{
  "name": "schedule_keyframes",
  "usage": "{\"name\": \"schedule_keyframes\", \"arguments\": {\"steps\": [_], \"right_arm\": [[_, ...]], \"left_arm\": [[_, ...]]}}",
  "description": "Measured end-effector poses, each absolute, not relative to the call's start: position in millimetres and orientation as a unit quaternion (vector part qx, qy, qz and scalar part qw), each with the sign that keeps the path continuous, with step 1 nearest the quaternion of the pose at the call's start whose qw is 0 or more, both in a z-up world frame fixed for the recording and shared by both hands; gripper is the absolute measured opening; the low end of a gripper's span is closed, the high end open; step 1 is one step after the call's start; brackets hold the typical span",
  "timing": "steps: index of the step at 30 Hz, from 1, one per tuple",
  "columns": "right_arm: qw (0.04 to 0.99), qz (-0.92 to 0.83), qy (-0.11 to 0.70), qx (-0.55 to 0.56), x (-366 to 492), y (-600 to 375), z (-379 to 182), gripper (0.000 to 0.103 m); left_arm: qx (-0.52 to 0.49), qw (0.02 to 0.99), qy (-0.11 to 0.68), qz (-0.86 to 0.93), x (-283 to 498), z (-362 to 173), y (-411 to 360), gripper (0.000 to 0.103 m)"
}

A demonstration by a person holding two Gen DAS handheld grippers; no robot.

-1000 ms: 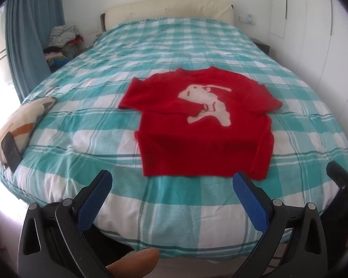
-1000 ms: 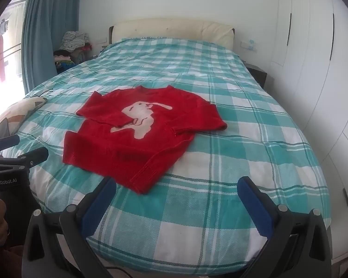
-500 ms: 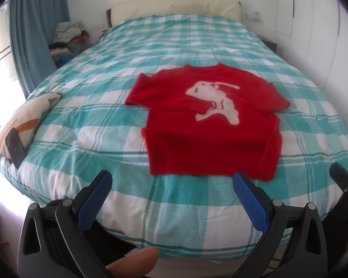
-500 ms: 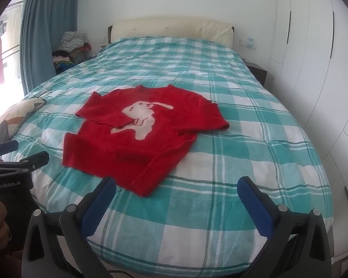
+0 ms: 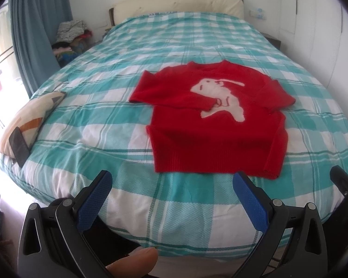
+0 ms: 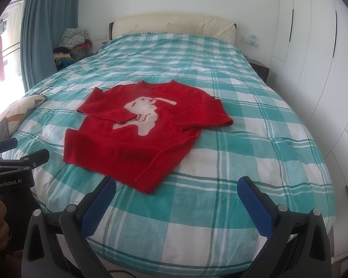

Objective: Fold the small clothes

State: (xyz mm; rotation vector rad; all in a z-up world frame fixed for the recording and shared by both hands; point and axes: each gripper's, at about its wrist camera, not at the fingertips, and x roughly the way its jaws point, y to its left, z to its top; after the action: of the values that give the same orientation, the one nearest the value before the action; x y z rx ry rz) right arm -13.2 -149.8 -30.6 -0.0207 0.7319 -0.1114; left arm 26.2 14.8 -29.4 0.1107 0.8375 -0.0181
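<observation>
Handling: we judge the red sweater soft, light and floppy; a knit like this should sag and drag on the bedspread when lifted by one corner, so two holds look wiser than one.
Sweater's place: it lies front up near the foot of the bed, hem toward us, collar toward the headboard.
Sleeves: both already lie folded in over the sweater's body, one across the chest by the white animal print, the other down along the sweater's side.
Left tongs: spread wide, holding nothing, just short of the sweater's hem.
Right tongs: spread wide too, empty, near the sweater's hem corner.
Where to take hold: we would pinch the ribbed hem at its two corners, where the knit looks thickest, and carry it toward the collar.
Risk: thin pinches may slip off or catch the bedspread as well.
Beside the sweater: a cushion lies well off to its left.
</observation>
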Motion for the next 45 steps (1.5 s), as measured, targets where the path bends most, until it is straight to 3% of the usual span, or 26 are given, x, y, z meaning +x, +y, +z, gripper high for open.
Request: {"name": "schedule_keyframes", "arguments": {"steps": [45], "right_arm": [[0.927,-0.065,0.370,-0.001,-12.6,-155.0,-42.6,0.103]], "left_arm": [[0.046,0.901,0.432,0.004,34.7,-39.9,31.8,0.103]]}}
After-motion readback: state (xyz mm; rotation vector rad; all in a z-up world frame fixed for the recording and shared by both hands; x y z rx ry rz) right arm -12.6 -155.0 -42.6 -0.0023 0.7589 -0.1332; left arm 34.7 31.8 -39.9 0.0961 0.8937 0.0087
